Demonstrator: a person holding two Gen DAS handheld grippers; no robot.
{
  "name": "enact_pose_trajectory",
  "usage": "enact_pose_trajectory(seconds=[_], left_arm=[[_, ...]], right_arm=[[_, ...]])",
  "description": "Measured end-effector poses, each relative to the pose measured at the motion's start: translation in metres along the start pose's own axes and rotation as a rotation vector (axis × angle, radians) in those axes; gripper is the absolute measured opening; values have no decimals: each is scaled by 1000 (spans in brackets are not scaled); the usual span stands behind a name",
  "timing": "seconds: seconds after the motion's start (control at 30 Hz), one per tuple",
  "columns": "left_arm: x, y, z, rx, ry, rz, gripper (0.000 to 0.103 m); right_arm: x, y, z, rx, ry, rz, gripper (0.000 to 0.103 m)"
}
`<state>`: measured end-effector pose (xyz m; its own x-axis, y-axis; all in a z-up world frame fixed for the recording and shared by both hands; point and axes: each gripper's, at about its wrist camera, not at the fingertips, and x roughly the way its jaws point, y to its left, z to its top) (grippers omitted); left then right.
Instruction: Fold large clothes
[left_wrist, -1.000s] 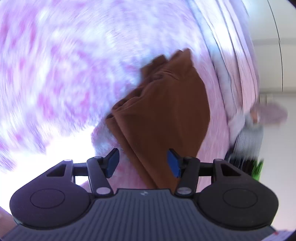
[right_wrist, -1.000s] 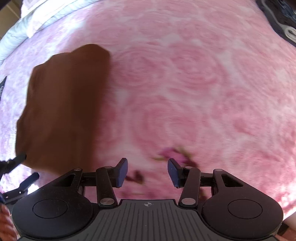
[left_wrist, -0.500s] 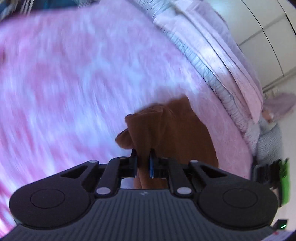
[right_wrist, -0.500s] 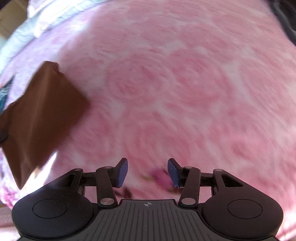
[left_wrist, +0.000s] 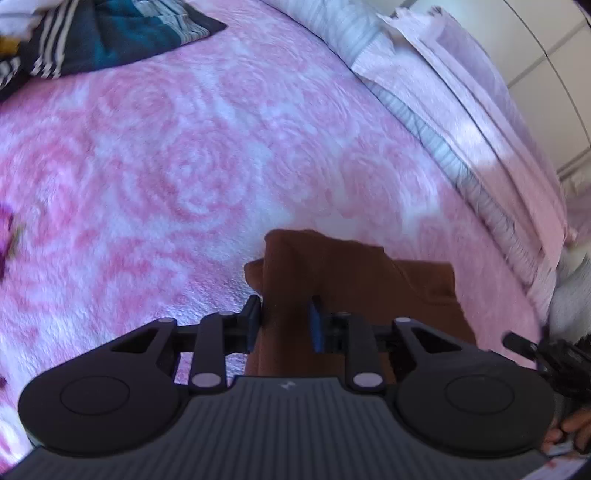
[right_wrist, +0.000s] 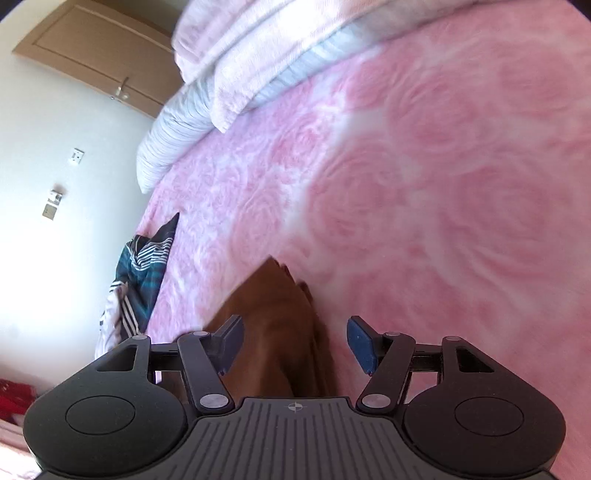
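A folded brown garment (left_wrist: 351, 273) lies on the pink rose-patterned blanket (left_wrist: 184, 166). My left gripper (left_wrist: 285, 317) is shut on a thick fold at the garment's near left edge, and the cloth fills the gap between its fingers. In the right wrist view the same brown garment (right_wrist: 280, 295) runs under and between the fingers of my right gripper (right_wrist: 295, 339), which stands open just above it. The part of the garment closest to me is hidden behind both gripper bodies.
A dark striped pile of clothes (left_wrist: 110, 37) lies at the far edge of the blanket (right_wrist: 443, 184), also seen as the striped clothes (right_wrist: 140, 266). Folded pink and striped bedding (left_wrist: 461, 110) is stacked at the head of the bed. A door (right_wrist: 92, 55) and wall stand beyond.
The left gripper closed on the brown garment and moved with it; its fingers now stand a little wider around a thicker fold. The right gripper, still open, swung over onto the garment.
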<state>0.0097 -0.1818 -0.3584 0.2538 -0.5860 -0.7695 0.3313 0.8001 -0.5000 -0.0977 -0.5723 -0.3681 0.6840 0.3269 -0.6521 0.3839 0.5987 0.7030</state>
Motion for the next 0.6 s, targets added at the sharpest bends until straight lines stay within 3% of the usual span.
enact_pose_trajectory(seconds=[0.03,0.07,0.13,0.2,0.23,0.27,0.33,0.37,0.43,0.53,0.6], left_arm=[[-1,3,3,-22,-10,-6,23],[1,6,6,-40,-19,-10,23],[6,9,13,-79,-31,-32,23],[15,10,18,-70,-14,-45,20],[17,10,18,-49,-17,-33,12],[20,12,18,-39,-17,-23,10],[20,21,15,-66,-29,-21,10],[20,25,13,-77,-39,-17,10],[20,29,9,-85,-57,-18,11],[13,20,8,-63,-67,24,22],[5,16,5,-39,-63,37,22]], right_arm=[[14,-1,6,7,22,2,59],[29,-1,10,6,47,3,47],[49,-3,17,-27,78,36,8],[52,6,15,-112,18,91,7],[52,9,13,-159,-10,119,7],[52,9,10,-185,-29,132,7],[67,-1,4,-221,21,4,10],[72,-4,-1,-262,41,-47,19],[65,4,-7,-284,22,-71,22],[41,17,-16,-262,32,-129,31],[10,23,-28,-243,25,-89,37]])
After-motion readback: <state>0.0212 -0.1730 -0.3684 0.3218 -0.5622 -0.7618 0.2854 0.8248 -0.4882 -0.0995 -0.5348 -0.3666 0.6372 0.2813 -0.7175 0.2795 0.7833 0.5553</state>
